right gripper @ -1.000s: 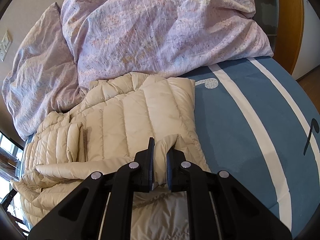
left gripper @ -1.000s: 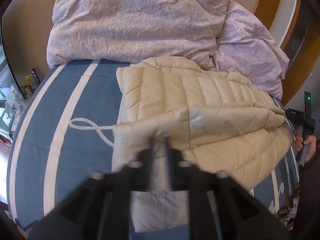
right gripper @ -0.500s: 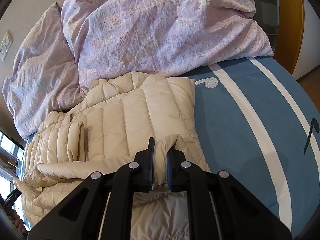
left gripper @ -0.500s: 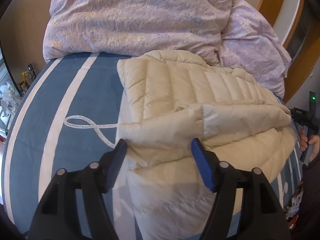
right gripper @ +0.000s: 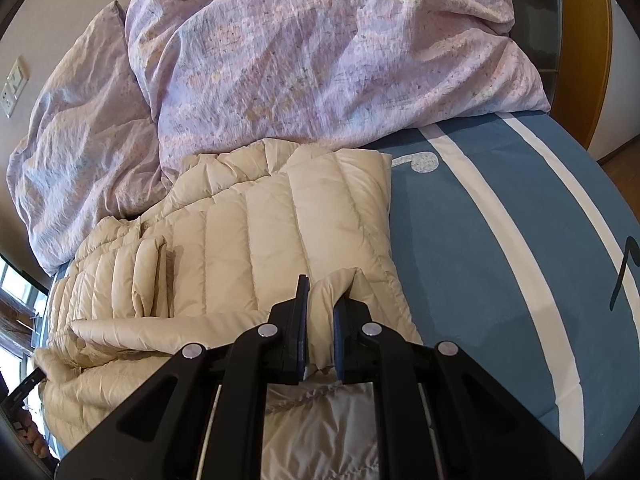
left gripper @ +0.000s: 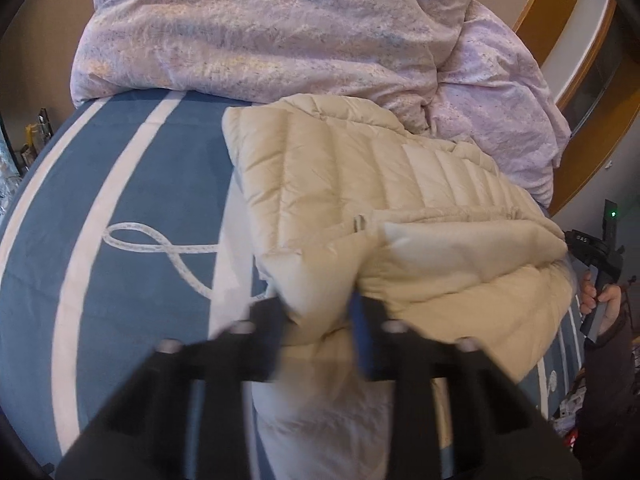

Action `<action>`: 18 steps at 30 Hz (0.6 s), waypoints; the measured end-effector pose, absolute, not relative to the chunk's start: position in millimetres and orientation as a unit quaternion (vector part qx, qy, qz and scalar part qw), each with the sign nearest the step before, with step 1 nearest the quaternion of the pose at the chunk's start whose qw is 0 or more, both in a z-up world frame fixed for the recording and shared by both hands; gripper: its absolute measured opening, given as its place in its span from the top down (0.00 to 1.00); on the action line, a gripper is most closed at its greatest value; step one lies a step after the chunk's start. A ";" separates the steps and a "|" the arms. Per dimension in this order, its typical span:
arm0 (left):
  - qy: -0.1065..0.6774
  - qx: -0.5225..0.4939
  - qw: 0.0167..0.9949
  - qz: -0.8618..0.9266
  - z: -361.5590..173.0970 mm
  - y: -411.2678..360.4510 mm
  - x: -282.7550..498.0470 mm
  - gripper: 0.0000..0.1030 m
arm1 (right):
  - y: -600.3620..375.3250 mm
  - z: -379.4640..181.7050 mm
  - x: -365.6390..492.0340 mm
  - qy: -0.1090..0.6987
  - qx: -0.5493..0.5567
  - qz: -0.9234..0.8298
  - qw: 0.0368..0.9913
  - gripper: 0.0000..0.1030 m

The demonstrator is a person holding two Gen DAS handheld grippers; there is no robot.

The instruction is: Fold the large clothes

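A cream quilted down jacket [left gripper: 360,184] lies on the blue bed, also in the right wrist view [right gripper: 256,240]. A sleeve is folded across it. My left gripper [left gripper: 320,312] is blurred and closing around a fold of the jacket's near edge, with cloth between its fingers. My right gripper [right gripper: 320,320] is shut on a pinched fold of the jacket's edge [right gripper: 330,300] at the other side. The right gripper's handle and the hand on it show at the left wrist view's right edge [left gripper: 600,264].
A blue bedspread with white stripes [left gripper: 120,208] [right gripper: 500,240] covers the bed. A heaped lilac duvet [left gripper: 272,32] [right gripper: 320,60] lies behind the jacket and touches its far end. Wooden door frames [right gripper: 584,40] stand at the right.
My left gripper was shut, opened wide half a second ago, and now has closed in on a fold of the jacket's edge. My right gripper has kept its hold and not moved.
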State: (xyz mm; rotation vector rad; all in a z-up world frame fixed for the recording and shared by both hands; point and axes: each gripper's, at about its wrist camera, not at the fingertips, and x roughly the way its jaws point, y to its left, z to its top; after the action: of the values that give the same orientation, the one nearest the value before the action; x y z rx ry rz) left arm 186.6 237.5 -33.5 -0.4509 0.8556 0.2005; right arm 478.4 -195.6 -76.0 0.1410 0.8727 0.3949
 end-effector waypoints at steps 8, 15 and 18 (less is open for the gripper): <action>0.379 -0.179 0.900 0.123 -1.7 226.4 185.0 0.95 | -200.5 -67.8 476.3 0.407 0.073 0.192 0.890 0.90; 0.352 -0.152 0.909 0.161 30.7 226.8 205.0 0.95 | -208.3 -43.4 476.8 0.376 0.088 0.195 0.901 0.91; 0.345 -0.144 0.909 0.184 38.6 228.1 227.6 0.95 | -207.0 -33.7 485.4 0.368 0.095 0.190 0.905 0.91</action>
State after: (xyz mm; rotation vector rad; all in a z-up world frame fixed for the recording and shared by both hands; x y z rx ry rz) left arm 227.6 228.1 38.6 -0.2961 0.7124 0.3804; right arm 485.4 -207.0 -33.7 0.1952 0.7595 0.3935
